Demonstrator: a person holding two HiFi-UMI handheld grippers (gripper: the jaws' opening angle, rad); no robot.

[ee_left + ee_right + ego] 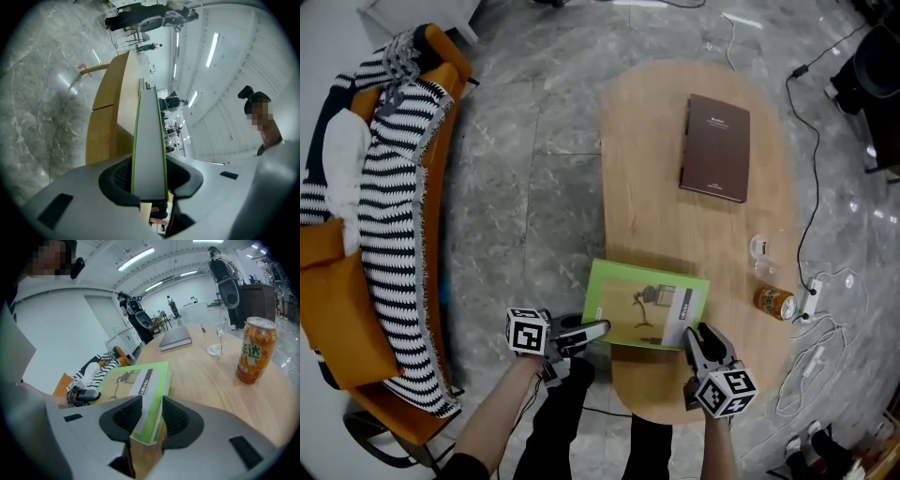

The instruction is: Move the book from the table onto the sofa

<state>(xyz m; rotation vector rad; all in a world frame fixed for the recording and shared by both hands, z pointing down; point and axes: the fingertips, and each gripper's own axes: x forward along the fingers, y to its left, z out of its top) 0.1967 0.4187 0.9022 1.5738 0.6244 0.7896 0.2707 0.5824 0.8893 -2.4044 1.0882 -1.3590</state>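
Green book (647,305) gripped by both claws at the near edge of the worktop (656,187).
My left claw (598,328) was clamped on its left edge and my right claw (694,336) on its near right corner; the orange sofa (439,178) stood well apart.

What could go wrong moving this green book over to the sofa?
The left gripper and right gripper each pinch only an edge of the green book, so it may slip or flop open if they move unevenly. The can and glass stand near the right gripper; a wide swing could topple them.
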